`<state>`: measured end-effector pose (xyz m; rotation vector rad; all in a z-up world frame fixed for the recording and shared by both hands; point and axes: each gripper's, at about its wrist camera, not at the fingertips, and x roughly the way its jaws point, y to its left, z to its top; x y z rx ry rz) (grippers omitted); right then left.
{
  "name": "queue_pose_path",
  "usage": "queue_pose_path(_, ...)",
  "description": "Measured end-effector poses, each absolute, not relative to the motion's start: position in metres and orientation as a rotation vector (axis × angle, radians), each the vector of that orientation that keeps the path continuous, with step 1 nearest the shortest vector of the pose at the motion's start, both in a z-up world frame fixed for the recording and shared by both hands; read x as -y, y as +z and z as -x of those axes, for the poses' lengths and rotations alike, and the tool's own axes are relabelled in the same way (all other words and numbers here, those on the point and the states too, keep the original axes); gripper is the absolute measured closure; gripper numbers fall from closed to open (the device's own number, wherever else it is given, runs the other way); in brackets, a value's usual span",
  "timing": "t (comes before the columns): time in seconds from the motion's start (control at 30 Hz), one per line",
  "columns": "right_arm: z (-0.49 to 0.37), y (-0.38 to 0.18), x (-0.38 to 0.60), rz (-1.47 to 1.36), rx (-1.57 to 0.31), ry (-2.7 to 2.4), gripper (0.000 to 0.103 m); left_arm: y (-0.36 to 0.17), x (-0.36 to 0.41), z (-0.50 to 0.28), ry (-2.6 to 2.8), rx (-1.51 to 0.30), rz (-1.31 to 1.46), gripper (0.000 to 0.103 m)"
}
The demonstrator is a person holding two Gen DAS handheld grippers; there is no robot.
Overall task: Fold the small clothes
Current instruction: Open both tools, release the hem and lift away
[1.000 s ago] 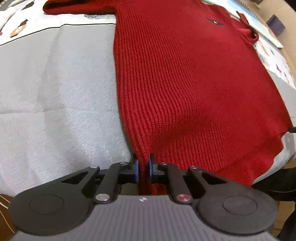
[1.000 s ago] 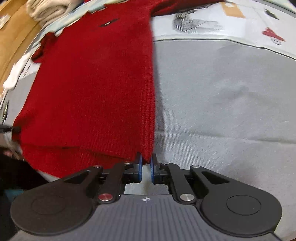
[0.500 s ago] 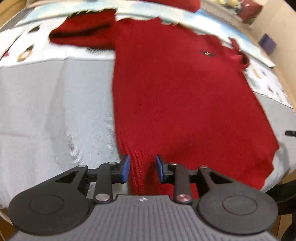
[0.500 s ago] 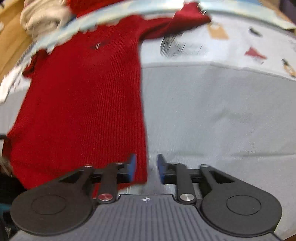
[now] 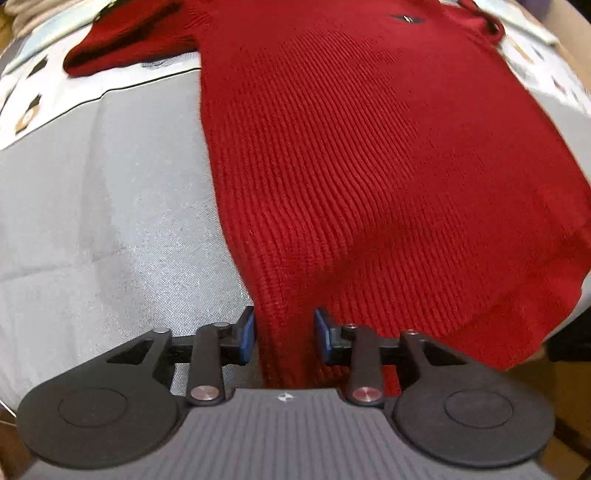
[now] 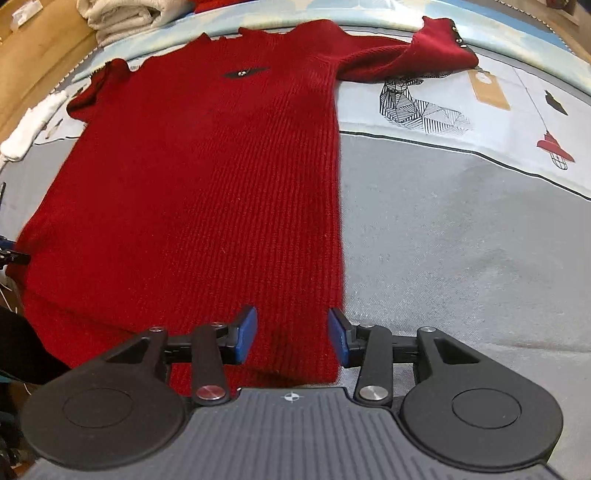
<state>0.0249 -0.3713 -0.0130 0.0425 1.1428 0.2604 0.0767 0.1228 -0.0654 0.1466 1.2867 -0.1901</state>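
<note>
Sweater (image 5: 369, 166) in red knit, spread flat on the grey sheet (image 5: 92, 203) ahead of both our grippers.

From our left: our left gripper (image 5: 284, 336) stands with its jaws apart, a ridge of the hem's left corner lying between the blue pads (image 5: 246, 334) without being pinched. The left sleeve (image 5: 129, 37) lies bunched beyond, on the printed band of the cover. Our right gripper (image 6: 291, 334) is likewise parted over the hem's right corner (image 6: 295, 354), nothing held. At the far edge, a dark emblem (image 6: 243, 72) marks the chest, the right sleeve (image 6: 413, 59) stretches out sideways, and folded pale cloths (image 6: 122, 14) sit stacked behind the collar.
</note>
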Motion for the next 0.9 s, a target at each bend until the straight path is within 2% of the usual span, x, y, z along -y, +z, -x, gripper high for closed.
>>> queue_pose_path(0.3, -0.027, -0.016, 0.371, -0.039, -1.124, 0.235, 0.058, -0.033, -0.105, -0.068, -0.356, -1.087, -0.081, 0.065)
queue_pose_path(0.37, -0.028, -0.016, 0.371, -0.037, -1.120, 0.228, 0.058, -0.040, -0.094, -0.065, -0.421, -1.109, -0.120, 0.064)
queue_pose_path(0.5, -0.028, -0.016, 0.371, -0.025, -1.114, 0.210, 0.058, -0.077, -0.085, -0.071, -0.336, -1.301, -0.231, 0.062)
queue_pose_path(0.67, -0.028, -0.013, 0.374, -0.017, -1.091, 0.188, 0.058, -0.058, -0.090, -0.079, -0.313, -1.228, -0.138, 0.059)
queue_pose_path(0.9, -0.028, 0.004, 0.382, -0.067, -0.990, 0.144, 0.058, -0.040, -0.083, -0.072, -0.254, -1.089, -0.101, 0.029)
